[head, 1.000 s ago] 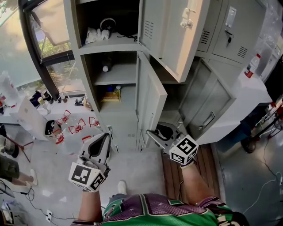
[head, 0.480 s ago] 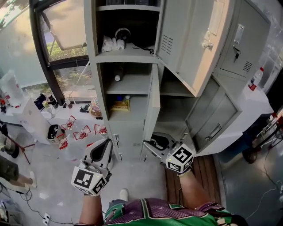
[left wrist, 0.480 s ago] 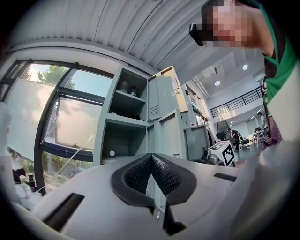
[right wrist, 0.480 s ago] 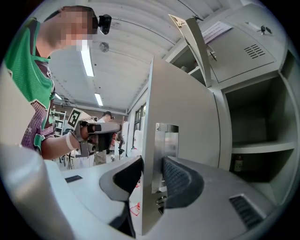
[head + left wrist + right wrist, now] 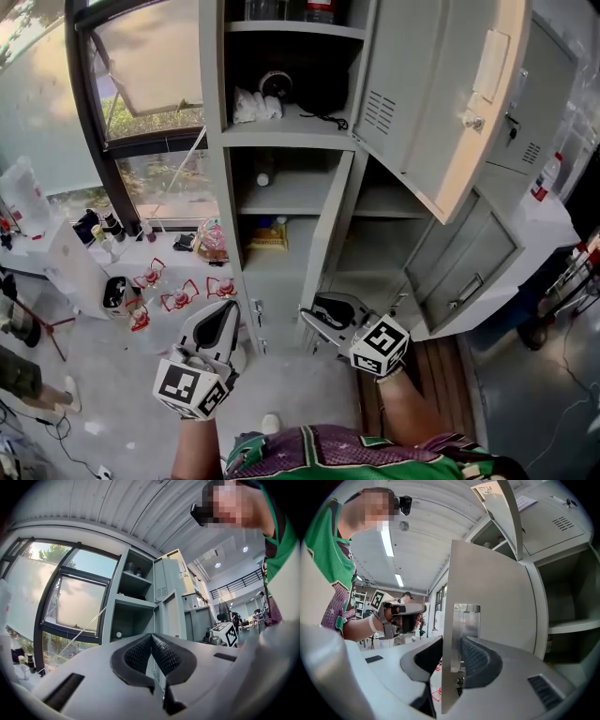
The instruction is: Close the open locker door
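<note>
**Lower locker door, ajar, held at its free edge**

- Locker door [image 5: 330,234]: grey metal and partly open. In the head view it is nearly edge-on, running from the centre down toward 6 o'clock between two columns of open compartments. In the right gripper view its free edge carries a bright latch plate [image 5: 466,620].
- Right gripper [image 5: 314,319]: at 5 o'clock in the head view, at the door's lower edge. Its own view shows the jaws clamped on the door's free edge, one pad on each face at the latch plate. Its marker cube [image 5: 380,344] sits toward the wrist.
- Left gripper [image 5: 225,314]: at 7 o'clock, well apart from the door. Its pads are pressed together at the tips with nothing between them.
- Locker cabinet [image 5: 214,112]: grey. A yellow box [image 5: 267,234] lies in the compartment just to the door's 9 o'clock, and a white cloth [image 5: 248,105] lies on the shelf above.
- Upper door [image 5: 441,94]: swung wide open, at 1 o'clock.
- Window [image 5: 150,66]: at 10 o'clock, beside the cabinet.
- Red-and-white items [image 5: 183,295]: on the floor at 8 o'clock.
</note>
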{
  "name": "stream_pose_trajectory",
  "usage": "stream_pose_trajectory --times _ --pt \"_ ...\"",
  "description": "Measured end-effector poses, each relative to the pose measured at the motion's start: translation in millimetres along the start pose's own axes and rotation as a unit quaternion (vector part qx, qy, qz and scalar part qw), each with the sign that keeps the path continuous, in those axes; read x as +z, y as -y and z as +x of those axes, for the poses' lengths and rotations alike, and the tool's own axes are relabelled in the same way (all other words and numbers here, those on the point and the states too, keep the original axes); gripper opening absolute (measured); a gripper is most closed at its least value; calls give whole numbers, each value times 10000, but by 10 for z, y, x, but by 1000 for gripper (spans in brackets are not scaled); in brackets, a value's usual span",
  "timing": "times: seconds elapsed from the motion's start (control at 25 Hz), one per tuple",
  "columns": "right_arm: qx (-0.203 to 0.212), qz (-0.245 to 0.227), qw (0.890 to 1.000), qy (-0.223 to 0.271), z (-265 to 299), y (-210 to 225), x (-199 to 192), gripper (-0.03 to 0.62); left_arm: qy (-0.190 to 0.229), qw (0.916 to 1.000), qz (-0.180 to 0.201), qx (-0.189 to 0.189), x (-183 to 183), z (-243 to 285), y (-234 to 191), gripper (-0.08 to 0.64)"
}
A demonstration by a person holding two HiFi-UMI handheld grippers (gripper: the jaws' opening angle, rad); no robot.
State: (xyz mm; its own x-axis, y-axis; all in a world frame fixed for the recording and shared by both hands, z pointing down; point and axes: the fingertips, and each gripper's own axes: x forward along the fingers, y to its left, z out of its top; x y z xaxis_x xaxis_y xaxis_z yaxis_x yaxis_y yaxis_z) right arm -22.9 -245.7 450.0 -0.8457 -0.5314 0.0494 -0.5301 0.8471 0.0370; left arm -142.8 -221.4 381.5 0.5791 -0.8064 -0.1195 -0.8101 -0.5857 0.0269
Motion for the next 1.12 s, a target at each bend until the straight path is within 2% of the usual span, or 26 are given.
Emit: stream_pose_trajectory --times 0.32,0.84,1.12 --pt "-73 3 9999 97 381 -31 39 120 15 9998 77 -172 47 95 -373 21" --pt "-639 39 9978 139 918 50 91 114 82 9988 35 -492 118 68 -953 21" --pt "-846 88 9963 118 1138 100 92 112 131 9988 -75 -462 80 -34 -1140 21"
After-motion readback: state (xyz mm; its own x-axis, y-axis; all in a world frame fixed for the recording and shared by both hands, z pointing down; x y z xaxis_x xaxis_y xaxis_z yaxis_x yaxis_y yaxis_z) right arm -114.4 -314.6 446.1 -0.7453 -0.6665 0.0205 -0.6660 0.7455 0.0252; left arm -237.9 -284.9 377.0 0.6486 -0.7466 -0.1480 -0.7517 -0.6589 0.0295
